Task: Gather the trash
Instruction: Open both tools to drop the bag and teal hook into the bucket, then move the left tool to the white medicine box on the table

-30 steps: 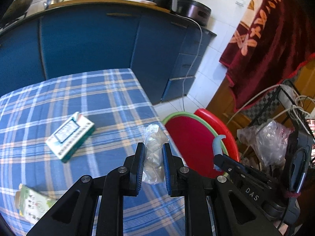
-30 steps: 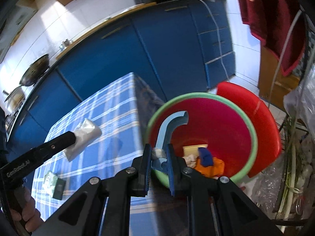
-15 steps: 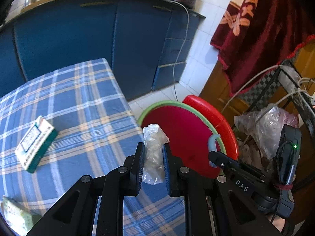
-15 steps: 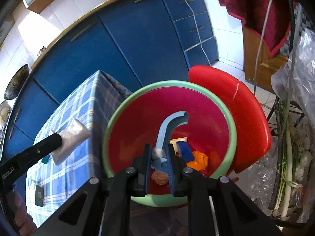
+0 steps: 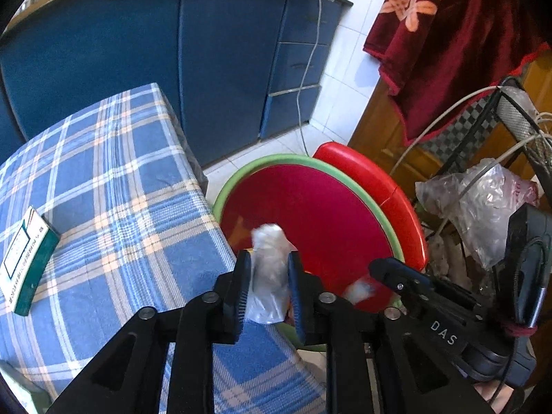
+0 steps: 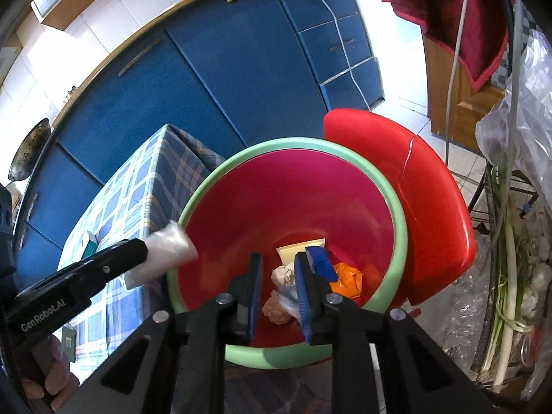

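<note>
Now, left gripper: fingers opening, clear bag between them, over bin rim.
Right gripper: fingers opening above bin, nothing held.

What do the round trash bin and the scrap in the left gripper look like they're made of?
Trash bin: likely moulded plastic, smooth glossy red wall with a pale green rim that catches the light.
Scrap between the left gripper's opening fingers: apparently thin clear plastic film, translucent, crinkled and whitish at the folds.
</note>
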`<state>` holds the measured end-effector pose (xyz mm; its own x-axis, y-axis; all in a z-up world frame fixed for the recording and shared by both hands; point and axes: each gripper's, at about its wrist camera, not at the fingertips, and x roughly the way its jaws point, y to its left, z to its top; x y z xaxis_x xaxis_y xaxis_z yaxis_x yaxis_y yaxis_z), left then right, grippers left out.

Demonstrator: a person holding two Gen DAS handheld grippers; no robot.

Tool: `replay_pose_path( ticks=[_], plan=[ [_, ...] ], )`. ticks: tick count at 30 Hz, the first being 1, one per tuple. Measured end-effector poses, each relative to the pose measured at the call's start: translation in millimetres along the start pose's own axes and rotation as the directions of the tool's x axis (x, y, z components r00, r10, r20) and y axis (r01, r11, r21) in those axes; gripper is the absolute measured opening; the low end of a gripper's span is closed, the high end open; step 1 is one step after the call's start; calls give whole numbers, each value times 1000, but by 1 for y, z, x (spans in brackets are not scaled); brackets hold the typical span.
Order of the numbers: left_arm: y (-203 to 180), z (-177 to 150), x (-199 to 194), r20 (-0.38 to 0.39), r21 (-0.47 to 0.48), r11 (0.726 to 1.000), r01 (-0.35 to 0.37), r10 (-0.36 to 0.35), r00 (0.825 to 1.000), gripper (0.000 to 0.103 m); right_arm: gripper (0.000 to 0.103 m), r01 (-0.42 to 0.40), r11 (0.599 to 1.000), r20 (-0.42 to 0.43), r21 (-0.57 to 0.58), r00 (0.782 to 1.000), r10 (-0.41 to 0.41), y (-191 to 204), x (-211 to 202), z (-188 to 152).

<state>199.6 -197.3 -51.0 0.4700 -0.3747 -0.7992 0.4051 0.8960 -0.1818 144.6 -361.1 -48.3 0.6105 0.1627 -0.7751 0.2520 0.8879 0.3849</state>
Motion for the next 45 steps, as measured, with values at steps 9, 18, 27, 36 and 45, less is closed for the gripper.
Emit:
replay_pose_path(
  ticks=[9, 18, 27, 36, 45],
  plan=[
    [3, -1, -12, 27, -2, 1000, 3, -3, 1000, 37, 30, -14, 1000, 26, -1, 1000, 14, 4, -13, 1],
    [16, -10, -36, 62, -44, 999, -2, 5, 998, 37, 34, -35, 999, 50, -19, 998, 36, 16, -29, -2],
    [35, -23, -66, 102, -90, 996, -23, 32, 994, 37, 39, -59, 997, 65, -49, 996, 62, 36, -44, -7],
    [62, -35, -98, 141, -144, 987, -73, 93, 986, 37, 46, -87, 992, 72, -88, 993, 93, 60, -54, -12],
    [104, -34, -115, 149, -165, 970, -178, 202, 968, 43, 51, -106, 988, 60, -115, 992, 113, 84, -53, -17]
  ],
)
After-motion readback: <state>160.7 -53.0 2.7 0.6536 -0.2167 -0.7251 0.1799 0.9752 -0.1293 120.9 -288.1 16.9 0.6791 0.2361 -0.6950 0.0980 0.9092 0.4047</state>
